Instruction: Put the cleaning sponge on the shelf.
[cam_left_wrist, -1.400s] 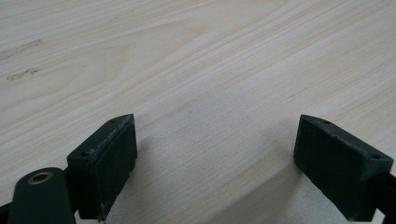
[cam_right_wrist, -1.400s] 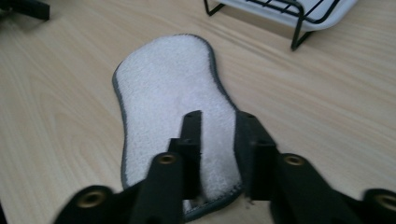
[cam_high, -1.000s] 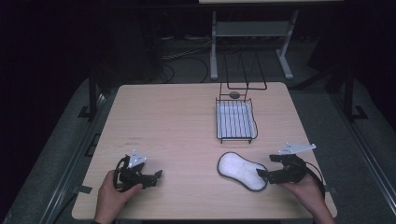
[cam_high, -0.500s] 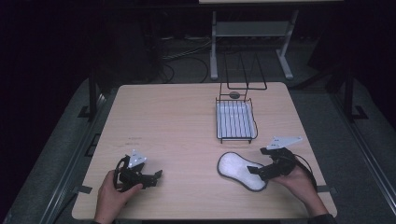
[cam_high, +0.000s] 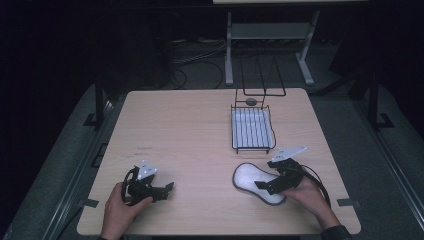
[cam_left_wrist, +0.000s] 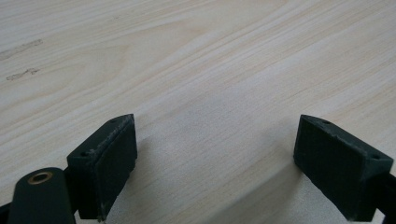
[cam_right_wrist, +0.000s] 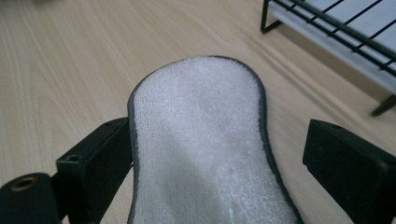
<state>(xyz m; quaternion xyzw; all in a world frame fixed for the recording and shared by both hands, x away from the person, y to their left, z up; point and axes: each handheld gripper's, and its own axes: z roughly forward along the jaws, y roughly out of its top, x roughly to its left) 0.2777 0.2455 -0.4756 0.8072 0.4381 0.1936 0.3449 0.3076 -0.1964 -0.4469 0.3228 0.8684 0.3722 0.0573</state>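
Observation:
A white, peanut-shaped sponge pad (cam_high: 254, 181) with a dark edge lies flat on the wooden table (cam_high: 190, 135) near the front right. My right gripper (cam_high: 267, 176) is over its right end, open, with one jaw on each side of the pad (cam_right_wrist: 205, 144). The left jaw is close against the pad's edge; the right jaw stands apart from it. My left gripper (cam_high: 168, 188) rests at the front left of the table, open, with bare wood (cam_left_wrist: 210, 93) between its jaws.
A black wire rack (cam_high: 252, 129) with a white tray inside stands behind the pad, its corner near my right gripper (cam_right_wrist: 327, 28). A small dark round object (cam_high: 251, 101) lies behind the rack. The floor beyond the table is dark, with cables and a metal stand.
My right gripper has moved left and forward over the pad's right end. The left gripper has stayed put.

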